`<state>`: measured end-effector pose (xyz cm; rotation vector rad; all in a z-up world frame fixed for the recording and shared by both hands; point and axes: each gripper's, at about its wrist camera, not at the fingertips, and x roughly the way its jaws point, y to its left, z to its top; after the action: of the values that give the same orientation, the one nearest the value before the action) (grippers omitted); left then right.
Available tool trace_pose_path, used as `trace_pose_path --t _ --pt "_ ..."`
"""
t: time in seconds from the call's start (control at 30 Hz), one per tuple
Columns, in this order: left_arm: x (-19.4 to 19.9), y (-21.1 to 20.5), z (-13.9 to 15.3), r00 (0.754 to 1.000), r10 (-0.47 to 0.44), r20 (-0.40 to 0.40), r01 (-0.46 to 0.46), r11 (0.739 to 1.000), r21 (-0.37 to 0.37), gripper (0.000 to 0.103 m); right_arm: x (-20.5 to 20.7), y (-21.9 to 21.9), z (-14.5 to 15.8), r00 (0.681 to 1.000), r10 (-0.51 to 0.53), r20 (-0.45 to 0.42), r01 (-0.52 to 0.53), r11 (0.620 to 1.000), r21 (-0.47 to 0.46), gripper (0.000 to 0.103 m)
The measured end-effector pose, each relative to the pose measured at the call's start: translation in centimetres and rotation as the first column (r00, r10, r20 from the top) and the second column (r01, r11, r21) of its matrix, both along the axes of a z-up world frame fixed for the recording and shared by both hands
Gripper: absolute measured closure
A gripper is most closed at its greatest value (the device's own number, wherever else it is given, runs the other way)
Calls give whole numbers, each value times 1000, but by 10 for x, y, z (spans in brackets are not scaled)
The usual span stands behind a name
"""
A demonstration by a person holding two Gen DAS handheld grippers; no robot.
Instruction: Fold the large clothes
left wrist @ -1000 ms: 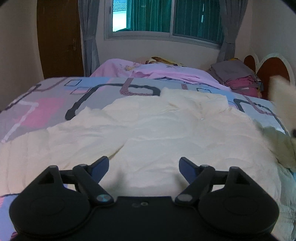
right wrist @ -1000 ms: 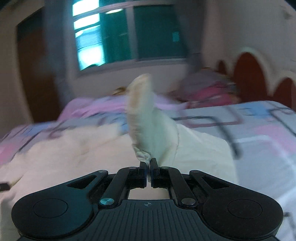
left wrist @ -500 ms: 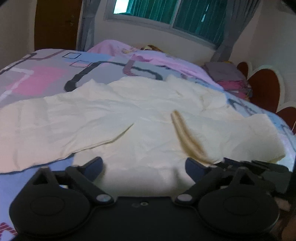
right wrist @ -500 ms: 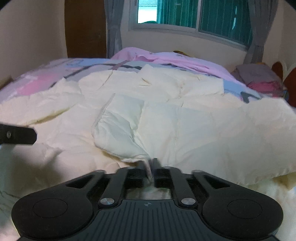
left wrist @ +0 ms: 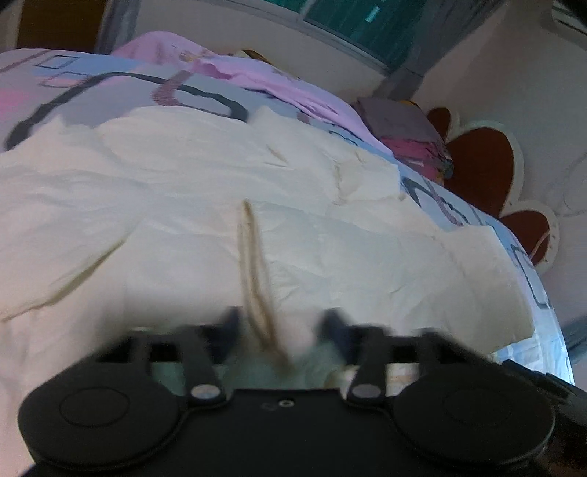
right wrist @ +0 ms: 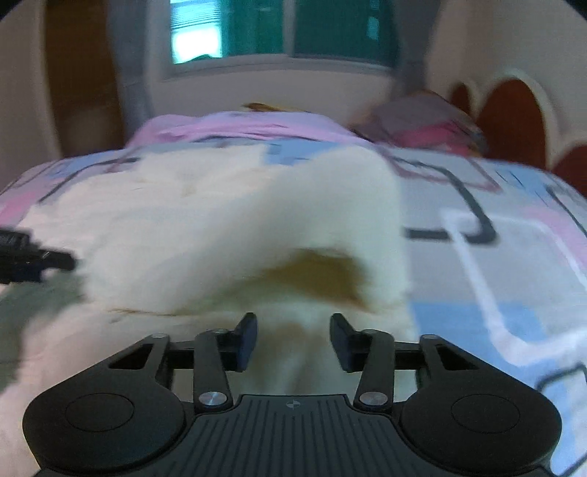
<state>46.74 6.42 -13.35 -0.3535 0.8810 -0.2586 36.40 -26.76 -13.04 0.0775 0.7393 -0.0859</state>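
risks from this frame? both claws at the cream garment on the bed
1. The left claw has just been closing over a raised ridge of the cream garment; blur hides contact, so it may pinch too little or extra layers.
2. The right claw has just closed slightly but stands open, and the folded flap bulges, so it may spring back.

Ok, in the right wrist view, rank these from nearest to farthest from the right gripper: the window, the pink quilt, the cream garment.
From the right gripper:
1. cream garment, directly ahead, its raised fold just beyond the open jaws.
2. pink quilt, bunched across the bed's far end.
3. window, on the back wall, top centre.
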Motion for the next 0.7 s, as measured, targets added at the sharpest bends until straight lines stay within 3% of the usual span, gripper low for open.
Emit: trace_pose_path --t 0.03,0.07,0.17,0.27,0.47,0.6,0.63,0.7 --pt "3 -2 1 1000 -7 11 7 1000 5 95 5 -8 -2 1000 -25 -8 25 1000 12 68" --pt "3 -3 6 999 -4 38 3 1000 17 97 9 -15 -4 999 -43 -12 44 999 24 71" --pt "-6 2 32 987 37 154 -46 998 53 98 18 -26 -4 997 -78 -11 78 996 38 72" --pt "-15 20 47 976 82 203 -100 992 80 98 18 -37 -7 996 -90 -15 91 995 38 73" --pt "-19 41 19 988 113 105 -126 983 133 98 15 -44 -16 996 -87 -37 88 995 42 74" --pt "-23 39 7 990 115 87 -127 981 145 98 5 -49 -4 997 -70 -13 71 996 59 74" --pt "-24 40 9 989 115 89 -127 981 145 95 0 -52 2 998 -69 6 68 996 61 74" --pt "-27 44 15 984 149 96 -164 969 184 73 -8 -59 17 996 -72 58 68 995 70 74"
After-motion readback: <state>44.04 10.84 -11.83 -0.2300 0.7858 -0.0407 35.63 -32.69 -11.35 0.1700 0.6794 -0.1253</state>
